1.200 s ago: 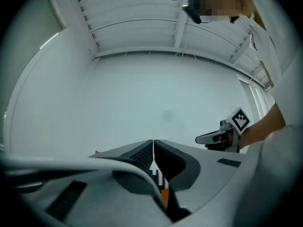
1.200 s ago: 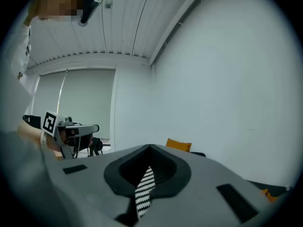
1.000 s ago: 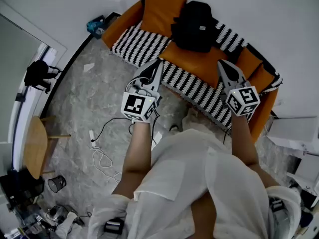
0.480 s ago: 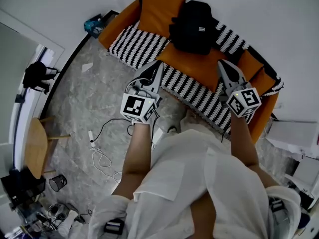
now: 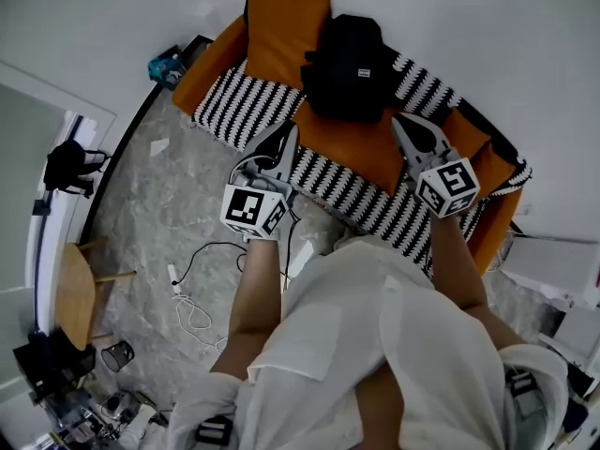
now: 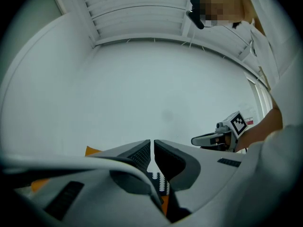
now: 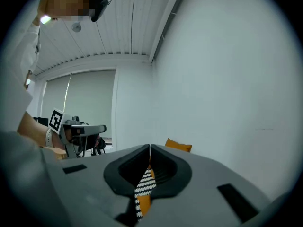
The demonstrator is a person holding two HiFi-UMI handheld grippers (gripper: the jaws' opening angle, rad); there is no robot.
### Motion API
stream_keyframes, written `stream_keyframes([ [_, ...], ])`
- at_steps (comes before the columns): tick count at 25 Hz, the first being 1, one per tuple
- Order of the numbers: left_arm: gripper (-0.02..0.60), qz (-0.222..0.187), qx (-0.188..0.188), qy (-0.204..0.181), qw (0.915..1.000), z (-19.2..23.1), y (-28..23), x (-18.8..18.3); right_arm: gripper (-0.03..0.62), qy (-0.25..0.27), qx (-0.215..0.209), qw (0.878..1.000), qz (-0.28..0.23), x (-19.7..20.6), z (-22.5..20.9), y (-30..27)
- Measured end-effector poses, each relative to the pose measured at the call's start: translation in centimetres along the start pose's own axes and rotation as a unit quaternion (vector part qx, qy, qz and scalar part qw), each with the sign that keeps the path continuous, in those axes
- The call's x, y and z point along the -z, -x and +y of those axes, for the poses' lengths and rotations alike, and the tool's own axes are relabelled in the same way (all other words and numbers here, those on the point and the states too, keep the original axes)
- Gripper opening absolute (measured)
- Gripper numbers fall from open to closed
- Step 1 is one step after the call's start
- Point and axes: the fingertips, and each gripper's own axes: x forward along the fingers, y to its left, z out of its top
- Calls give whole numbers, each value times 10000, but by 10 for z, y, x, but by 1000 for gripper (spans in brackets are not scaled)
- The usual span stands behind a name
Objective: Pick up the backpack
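On the sofa (image 5: 246, 94), beside the orange cushion (image 5: 281, 26), the backpack (image 5: 345, 68) is being left untouched; the left gripper (image 5: 287, 131) and right gripper (image 5: 397, 122) are being held clenched and empty, short of it. Unless jaws are being opened first, it is probably being shoved, not grasped.

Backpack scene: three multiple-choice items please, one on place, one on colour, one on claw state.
1. The backpack sits:
A. on the floor
B. on the sofa
C. on a wooden table

2. The upright cushion beside it is:
A. green
B. white
C. orange

3. The left claw and right claw are:
A. both shut, empty
B. both wide open
C. both gripping the backpack

Answers: 1 B, in the head view it leans against the sofa back. 2 C, plainly orange there. 3 A, each gripper view shows its jaws together with nothing between them.
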Motion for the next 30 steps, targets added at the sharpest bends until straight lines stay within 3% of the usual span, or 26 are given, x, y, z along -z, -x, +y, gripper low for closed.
stream_keyframes([
  [6, 26, 10, -60, 25, 10000, 3, -39, 0, 20, -42, -149, 9999, -55, -2, -37, -16],
  [12, 26, 108, 110, 88, 9998, 11, -70, 6, 20, -106, -159, 9998, -45, -2, -58, -35],
  [30, 26, 502, 1168, 299, 9914, 123, -215, 51, 21, -365, 467, 9980, 221, 14, -135, -163],
])
